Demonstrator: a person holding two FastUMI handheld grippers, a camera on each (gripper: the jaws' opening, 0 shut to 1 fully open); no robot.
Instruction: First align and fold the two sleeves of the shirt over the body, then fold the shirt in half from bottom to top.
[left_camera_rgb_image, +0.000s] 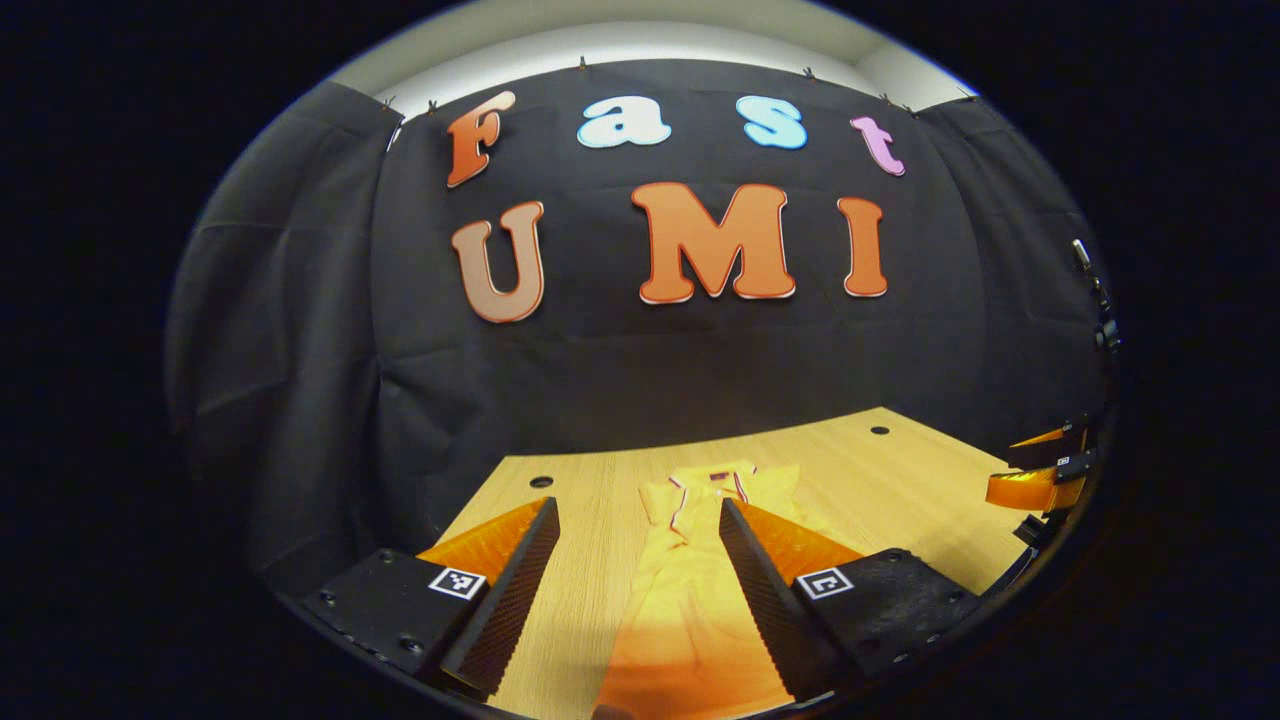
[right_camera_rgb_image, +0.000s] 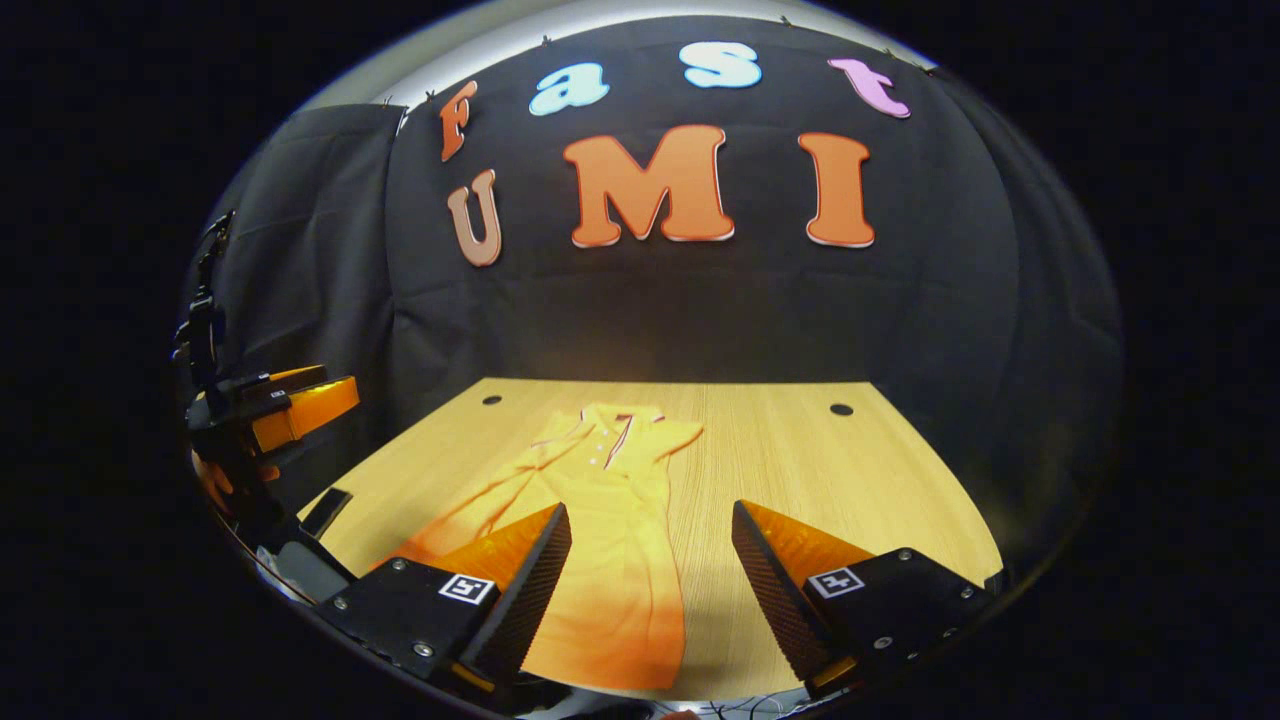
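Observation:
An orange-yellow polo shirt lies lengthwise on the wooden table, collar at the far end, hem toward me. In the right gripper view the shirt shows both sleeves folded in over the body, making a long narrow strip. My left gripper hovers open above the shirt's lower part, nothing between its fingers. My right gripper is open too, above the shirt's right edge near the hem. The other gripper appears at the left edge of the right gripper view, and the other gripper at the right edge of the left gripper view.
The wooden table has small round holes near its far corners. Black cloth walls close in the back and sides. Bare tabletop lies to the right of the shirt.

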